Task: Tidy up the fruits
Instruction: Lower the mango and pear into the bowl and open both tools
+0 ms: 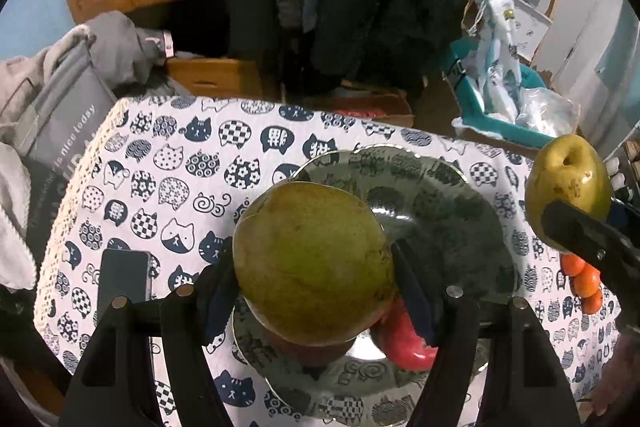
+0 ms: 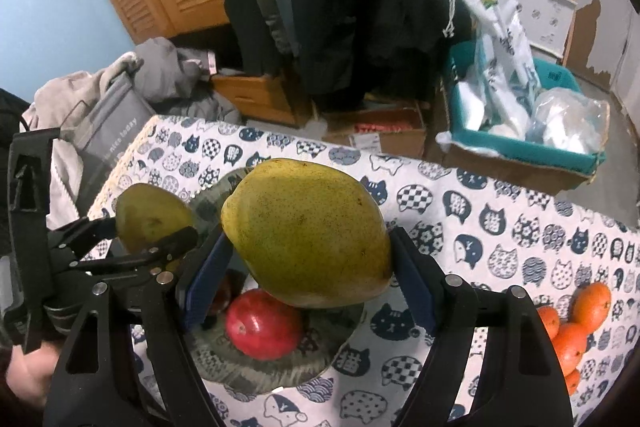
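Observation:
My left gripper (image 1: pixel 316 267) is shut on a green pear (image 1: pixel 312 263) and holds it above the glass plate (image 1: pixel 440 211). My right gripper (image 2: pixel 308 255) is shut on a second green-yellow pear (image 2: pixel 308 231), also above the plate (image 2: pixel 224 375). Each gripper with its pear shows in the other view: the right one at the right edge (image 1: pixel 568 191), the left one at the left (image 2: pixel 154 219). A red apple (image 2: pixel 262 323) lies on the plate, also seen in the left wrist view (image 1: pixel 404 339). A darker red fruit (image 2: pixel 222 293) lies beside it, mostly hidden.
Several oranges (image 2: pixel 580 323) lie on the cat-print tablecloth (image 2: pixel 500 239) at the right, also in the left wrist view (image 1: pixel 584 279). A dark phone (image 1: pixel 124 275) lies at the table's left. A grey bag (image 1: pixel 68 123) and clothes sit beyond the left edge; a teal bin (image 2: pixel 520 143) stands behind.

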{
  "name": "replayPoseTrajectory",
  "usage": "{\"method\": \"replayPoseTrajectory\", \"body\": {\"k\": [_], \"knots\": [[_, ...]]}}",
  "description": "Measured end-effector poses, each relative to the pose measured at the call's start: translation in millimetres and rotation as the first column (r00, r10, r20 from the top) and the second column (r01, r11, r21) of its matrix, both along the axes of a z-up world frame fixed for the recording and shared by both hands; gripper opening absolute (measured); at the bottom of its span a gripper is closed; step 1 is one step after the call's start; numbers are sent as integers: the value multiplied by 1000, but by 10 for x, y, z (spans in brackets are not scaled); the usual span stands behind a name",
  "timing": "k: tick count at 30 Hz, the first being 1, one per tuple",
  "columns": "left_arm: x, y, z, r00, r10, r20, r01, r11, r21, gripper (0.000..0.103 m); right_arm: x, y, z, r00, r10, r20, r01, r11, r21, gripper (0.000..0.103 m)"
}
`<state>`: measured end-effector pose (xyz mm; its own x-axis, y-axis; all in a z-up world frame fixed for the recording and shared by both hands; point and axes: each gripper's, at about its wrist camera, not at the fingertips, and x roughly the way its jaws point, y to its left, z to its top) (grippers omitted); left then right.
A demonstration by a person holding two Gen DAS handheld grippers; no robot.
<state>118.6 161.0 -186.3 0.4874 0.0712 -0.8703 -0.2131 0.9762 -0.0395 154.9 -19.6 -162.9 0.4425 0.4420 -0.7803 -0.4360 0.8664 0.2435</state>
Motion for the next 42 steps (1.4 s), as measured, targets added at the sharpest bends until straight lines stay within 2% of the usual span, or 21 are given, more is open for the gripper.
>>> {"method": "replayPoseTrajectory", "body": {"k": [12, 16, 24, 33, 42], "knots": [[86, 57, -290, 998, 6, -64, -8, 999, -31, 74, 74, 131, -217, 999, 9, -50, -9, 1000, -5, 79], [108, 64, -271, 999, 0, -53, -2, 999, -46, 72, 95, 148, -263, 998, 11, -57, -12, 1000, -11, 79], [131, 75, -194, 1000, 3, -24, -3, 1000, -29, 71, 116, 153, -343, 997, 8, -74, -9, 1000, -20, 79], [-18, 200, -133, 997, 65, -38, -66, 997, -40, 71, 115, 305, -456, 995, 32, -93, -37, 998, -50, 79], [-201, 334, -144, 994, 95, -60, -98, 994, -48, 72, 90, 467, -683, 987, 54, -149, -70, 992, -108, 80]]}}
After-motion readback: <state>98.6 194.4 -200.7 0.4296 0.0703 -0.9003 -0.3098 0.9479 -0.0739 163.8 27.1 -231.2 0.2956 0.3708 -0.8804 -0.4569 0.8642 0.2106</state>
